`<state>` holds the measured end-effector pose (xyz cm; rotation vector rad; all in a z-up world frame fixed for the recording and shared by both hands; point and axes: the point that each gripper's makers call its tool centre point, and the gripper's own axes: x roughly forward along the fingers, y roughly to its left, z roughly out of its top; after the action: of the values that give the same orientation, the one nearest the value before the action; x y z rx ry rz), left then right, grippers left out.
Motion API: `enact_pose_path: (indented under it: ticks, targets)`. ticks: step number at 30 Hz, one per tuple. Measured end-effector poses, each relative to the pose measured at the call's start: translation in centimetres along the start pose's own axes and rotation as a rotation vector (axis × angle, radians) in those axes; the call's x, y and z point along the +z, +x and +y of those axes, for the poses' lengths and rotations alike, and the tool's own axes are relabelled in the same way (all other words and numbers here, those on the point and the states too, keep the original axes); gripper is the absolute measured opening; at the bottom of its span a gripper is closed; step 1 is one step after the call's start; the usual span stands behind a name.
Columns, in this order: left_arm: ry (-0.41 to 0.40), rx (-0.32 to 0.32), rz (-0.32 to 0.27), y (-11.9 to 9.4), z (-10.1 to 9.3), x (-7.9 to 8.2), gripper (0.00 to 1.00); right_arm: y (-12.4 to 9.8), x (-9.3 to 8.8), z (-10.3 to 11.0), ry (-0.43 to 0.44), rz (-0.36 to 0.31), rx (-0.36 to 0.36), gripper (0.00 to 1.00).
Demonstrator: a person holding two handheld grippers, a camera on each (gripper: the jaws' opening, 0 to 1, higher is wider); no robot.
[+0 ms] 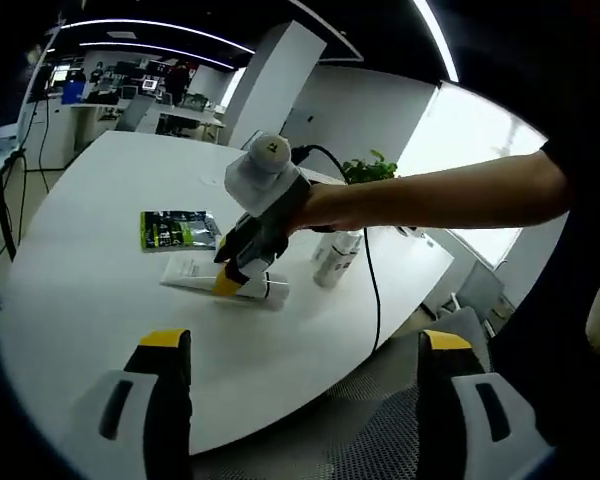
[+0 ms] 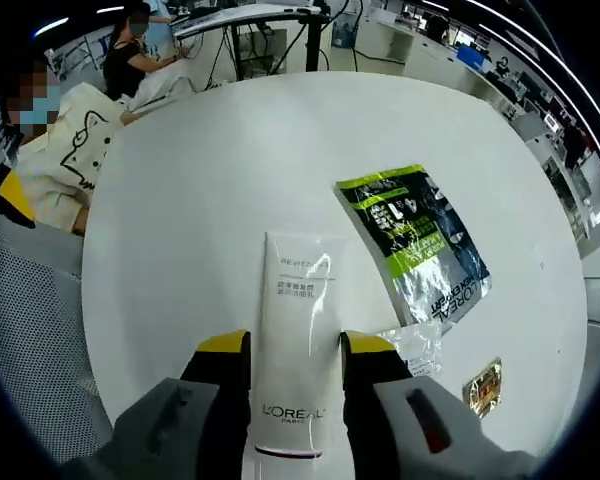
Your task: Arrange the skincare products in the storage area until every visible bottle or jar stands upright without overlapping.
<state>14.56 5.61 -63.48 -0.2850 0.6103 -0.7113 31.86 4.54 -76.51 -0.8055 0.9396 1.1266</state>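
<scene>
**Tube between the jaws, still flat**

On the white table (image 2: 180, 200) the tube (image 2: 295, 340) lies flat, its cap end between our right gripper (image 2: 295, 365) jaws — they flank it closely, though we cannot tell if they pinch yet. We judge it best to squeeze low near the cap, then tip it slowly onto that cap. Our left gripper (image 1: 305, 365) hangs wide and empty. Beside the tube lies a green sachet (image 2: 415, 245); two bottles (image 1: 337, 258) stand upright — contents unseen.
</scene>
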Motion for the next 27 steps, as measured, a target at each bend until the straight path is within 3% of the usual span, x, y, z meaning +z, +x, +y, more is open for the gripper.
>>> enact_pose_path:
  ticks: [3, 8, 15, 20, 27]
  targets:
    - [-0.002, 0.003, 0.0, -0.01, 0.11, 0.01, 0.87, 0.92, -0.45, -0.1, -0.003, 0.037, -0.012, 0.35]
    - [-0.001, 0.005, 0.003, -0.01, 0.16, -0.04, 0.87, 0.84, 0.03, -0.2, 0.024, 0.024, 0.006, 0.34]
    - [-0.002, 0.002, 0.009, 0.09, 0.13, -0.12, 0.86, 0.9, 0.02, 0.07, -0.012, 0.03, 0.032, 0.34]
    - [0.001, 0.0, 0.016, 0.12, 0.16, -0.28, 0.86, 0.87, 0.1, 0.28, -0.048, -0.018, 0.057, 0.33]
    - [0.001, 0.001, 0.021, 0.12, 0.12, -0.33, 0.86, 0.75, -0.03, 0.52, -0.017, -0.007, 0.039, 0.3]
